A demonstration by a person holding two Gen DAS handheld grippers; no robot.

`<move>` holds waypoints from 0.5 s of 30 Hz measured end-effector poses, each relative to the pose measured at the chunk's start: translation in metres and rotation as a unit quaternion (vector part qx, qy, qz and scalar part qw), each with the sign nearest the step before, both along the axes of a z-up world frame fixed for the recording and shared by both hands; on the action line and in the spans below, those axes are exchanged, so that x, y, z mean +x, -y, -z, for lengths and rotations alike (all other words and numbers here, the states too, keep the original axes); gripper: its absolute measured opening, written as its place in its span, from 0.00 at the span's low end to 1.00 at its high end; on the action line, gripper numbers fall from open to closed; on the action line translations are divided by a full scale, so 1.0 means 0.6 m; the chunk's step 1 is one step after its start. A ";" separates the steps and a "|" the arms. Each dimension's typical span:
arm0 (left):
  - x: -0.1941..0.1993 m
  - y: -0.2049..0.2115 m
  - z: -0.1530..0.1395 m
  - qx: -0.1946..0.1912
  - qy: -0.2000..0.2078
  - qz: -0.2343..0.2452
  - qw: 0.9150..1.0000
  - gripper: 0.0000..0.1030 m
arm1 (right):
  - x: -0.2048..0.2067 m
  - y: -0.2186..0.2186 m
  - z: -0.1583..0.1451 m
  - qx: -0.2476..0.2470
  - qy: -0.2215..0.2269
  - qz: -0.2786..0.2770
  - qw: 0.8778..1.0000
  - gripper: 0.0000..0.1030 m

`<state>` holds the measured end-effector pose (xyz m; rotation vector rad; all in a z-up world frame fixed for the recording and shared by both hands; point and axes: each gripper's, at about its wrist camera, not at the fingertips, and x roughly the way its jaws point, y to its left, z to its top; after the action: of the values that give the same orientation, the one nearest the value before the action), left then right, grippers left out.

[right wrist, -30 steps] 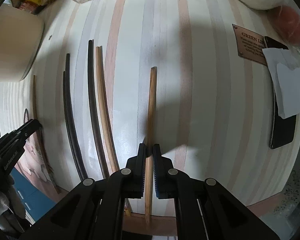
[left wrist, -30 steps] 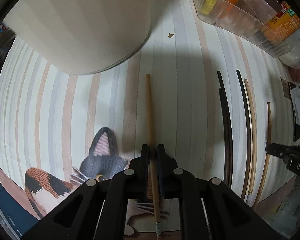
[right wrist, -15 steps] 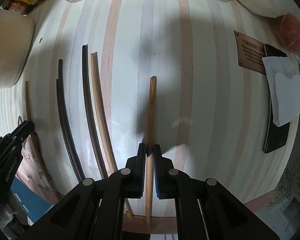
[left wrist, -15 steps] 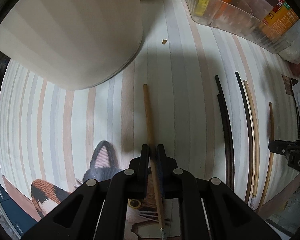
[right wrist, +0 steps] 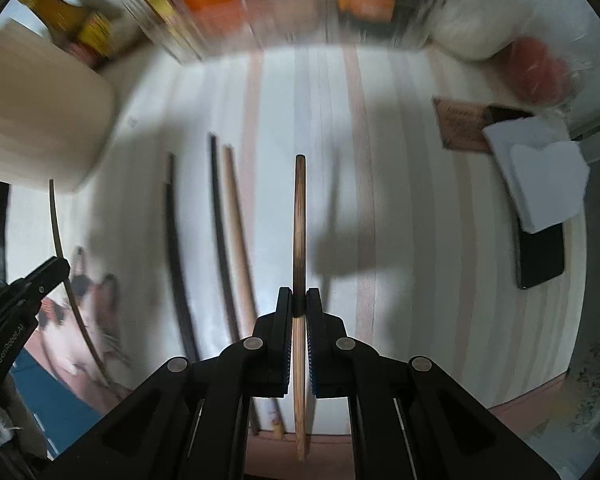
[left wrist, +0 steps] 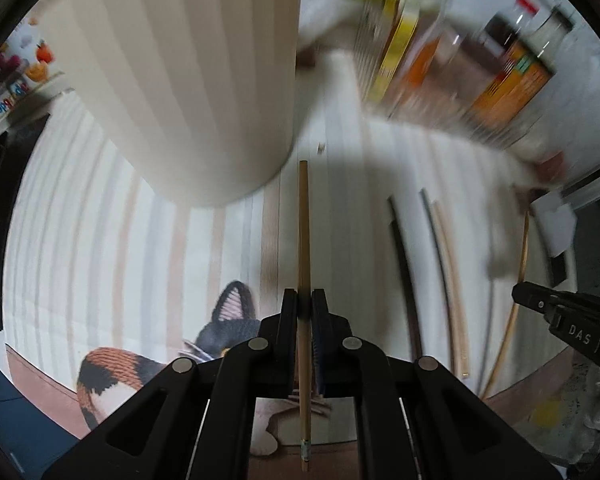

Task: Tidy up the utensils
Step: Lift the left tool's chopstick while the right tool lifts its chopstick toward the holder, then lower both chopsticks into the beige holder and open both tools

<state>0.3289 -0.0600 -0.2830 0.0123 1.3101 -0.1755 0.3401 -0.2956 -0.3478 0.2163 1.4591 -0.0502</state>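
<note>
Between the pads of the left claw [left wrist: 304,308] sits a pale bamboo chopstick [left wrist: 303,240], pinched well back from its forward tip, with a short tail behind the pads; the right claw [right wrist: 299,304] is likewise clamped on a darker, grained wooden chopstick [right wrist: 299,220]. Both sticks appear clear of the striped worktop [right wrist: 400,200], judging by the detached shadow beside the right one. Four further chopsticks [right wrist: 224,220] lie side by side on the cloth between the two claws, near a cream ribbed canister [left wrist: 188,80], the likely holder. Assessment: each stick is very light, rigid and smooth, so weight is no concern, but a round shaft held at a single narrow point may pivot or slip. A hold nearer mid-length would steady it; excessive pressure risks snapping thin bamboo.
</note>
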 end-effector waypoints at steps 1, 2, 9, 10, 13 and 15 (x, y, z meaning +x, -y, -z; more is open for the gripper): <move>-0.004 -0.001 -0.016 -0.004 0.011 0.001 1.000 0.04 | -0.004 -0.002 -0.018 0.000 0.017 0.000 1.000 0.06; -0.010 -0.004 -0.038 -0.010 0.027 0.000 1.000 0.04 | -0.007 0.001 -0.035 0.001 0.031 -0.001 1.000 0.06; -0.018 -0.023 -0.186 -0.052 0.129 -0.001 0.990 0.04 | -0.025 -0.025 -0.176 0.019 0.154 -0.009 0.988 0.06; -0.012 -0.028 -0.207 -0.060 0.142 -0.003 0.988 0.04 | -0.020 -0.027 -0.197 0.024 0.171 -0.010 0.985 0.06; 0.002 -0.039 -0.298 -0.094 0.189 -0.007 0.977 0.04 | -0.011 -0.036 -0.284 0.041 0.229 -0.019 0.972 0.06; 0.017 -0.045 -0.354 -0.109 0.217 -0.007 0.970 0.04 | 0.010 -0.054 -0.349 0.057 0.269 -0.027 0.961 0.06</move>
<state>0.3393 -0.0328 -0.0707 -0.1390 0.8482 -0.2876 0.3458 -0.2634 -0.1385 0.2618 0.9248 0.1296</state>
